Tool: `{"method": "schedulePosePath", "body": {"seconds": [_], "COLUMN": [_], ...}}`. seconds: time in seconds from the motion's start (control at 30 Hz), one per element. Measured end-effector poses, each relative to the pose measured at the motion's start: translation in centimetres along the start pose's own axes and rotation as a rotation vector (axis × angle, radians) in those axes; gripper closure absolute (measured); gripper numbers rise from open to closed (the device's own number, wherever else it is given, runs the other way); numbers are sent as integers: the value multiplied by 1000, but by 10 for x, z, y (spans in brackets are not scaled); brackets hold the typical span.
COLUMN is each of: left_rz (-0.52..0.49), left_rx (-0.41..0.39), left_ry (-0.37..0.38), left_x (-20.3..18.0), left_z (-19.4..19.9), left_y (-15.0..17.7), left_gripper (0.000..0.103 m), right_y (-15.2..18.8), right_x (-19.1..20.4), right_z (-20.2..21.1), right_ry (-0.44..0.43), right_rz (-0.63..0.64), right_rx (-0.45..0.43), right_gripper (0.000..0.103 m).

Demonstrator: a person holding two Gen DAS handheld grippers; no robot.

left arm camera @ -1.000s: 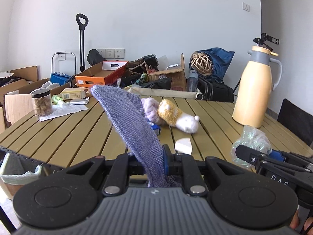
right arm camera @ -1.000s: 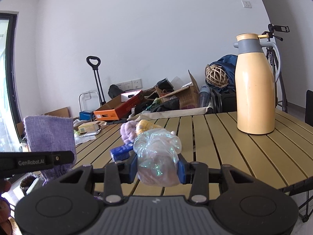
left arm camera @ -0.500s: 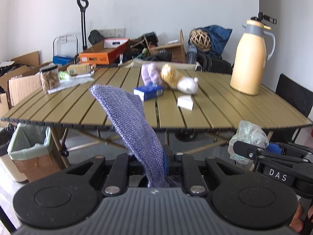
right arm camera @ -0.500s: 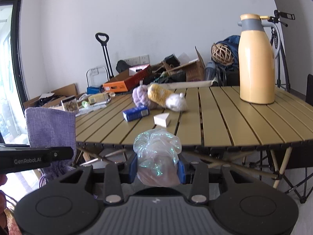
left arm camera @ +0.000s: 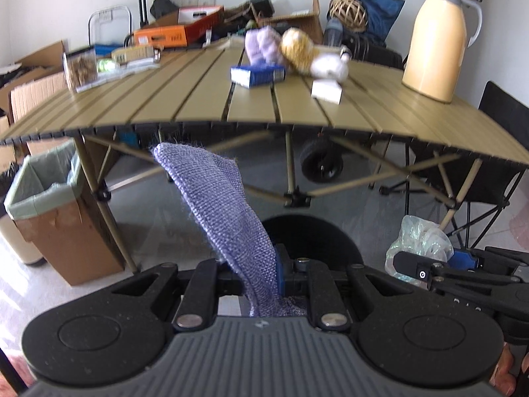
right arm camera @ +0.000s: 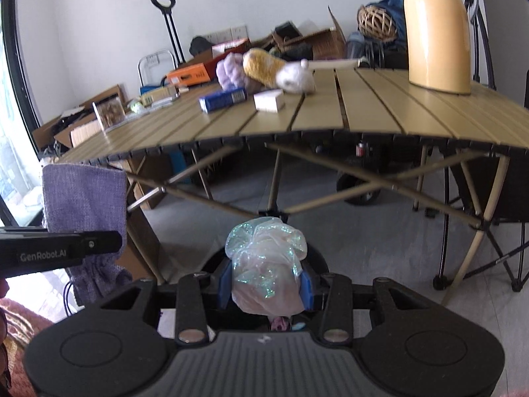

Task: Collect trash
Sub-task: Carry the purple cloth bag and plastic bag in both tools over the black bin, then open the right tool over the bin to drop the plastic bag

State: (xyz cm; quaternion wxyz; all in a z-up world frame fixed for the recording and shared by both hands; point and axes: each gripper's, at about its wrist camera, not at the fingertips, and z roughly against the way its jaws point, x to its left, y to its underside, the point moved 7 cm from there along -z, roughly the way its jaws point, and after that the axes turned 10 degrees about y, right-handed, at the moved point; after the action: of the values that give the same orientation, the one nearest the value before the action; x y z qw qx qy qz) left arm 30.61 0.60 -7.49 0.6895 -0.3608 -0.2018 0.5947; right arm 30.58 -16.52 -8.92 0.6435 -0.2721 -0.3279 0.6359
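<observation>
The left claw [left arm camera: 264,274] pinches a purple cloth [left arm camera: 218,205] at frame centre; the right claw [right arm camera: 266,284] pinches a plastic wad [right arm camera: 266,271]. Both sit below the tabletop [left arm camera: 198,99] edge; lined bin [left arm camera: 46,198] lower left.

Bright, even daylight fills both views; in the right wrist view a window [right arm camera: 13,178] at the left edge is blown out to white. Fisheye distortion bows the table [left arm camera: 185,106] edge and darkens the corners. Things on the table look softly blurred, and shadows under it are faint.
</observation>
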Motion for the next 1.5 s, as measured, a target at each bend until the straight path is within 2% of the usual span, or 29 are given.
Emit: {"method": "schedulePosePath", "body": {"seconds": [0.4, 0.63, 0.8, 1.17, 1.5], "left_rz": [37, 92, 122, 142, 169], "left_rx": [133, 224, 261, 315, 343], "left_ry": [0, -35, -55, -83, -86], "left_x": [19, 45, 59, 71, 83], "left_z": [-51, -82, -95, -112, -119], "left_y": [30, 51, 59, 68, 72], "left_gripper": [87, 87, 87, 87, 87], "right_y": [38, 59, 69, 61, 36], "right_x": [-6, -15, -20, -17, 14], "right_z": [-39, -64, -77, -90, -120], "right_ry": [39, 74, 95, 87, 51], "right_rz": [17, 15, 11, 5, 53], "right_rx": [159, 255, 305, 316, 311], "right_gripper": [64, 64, 64, 64, 64]}}
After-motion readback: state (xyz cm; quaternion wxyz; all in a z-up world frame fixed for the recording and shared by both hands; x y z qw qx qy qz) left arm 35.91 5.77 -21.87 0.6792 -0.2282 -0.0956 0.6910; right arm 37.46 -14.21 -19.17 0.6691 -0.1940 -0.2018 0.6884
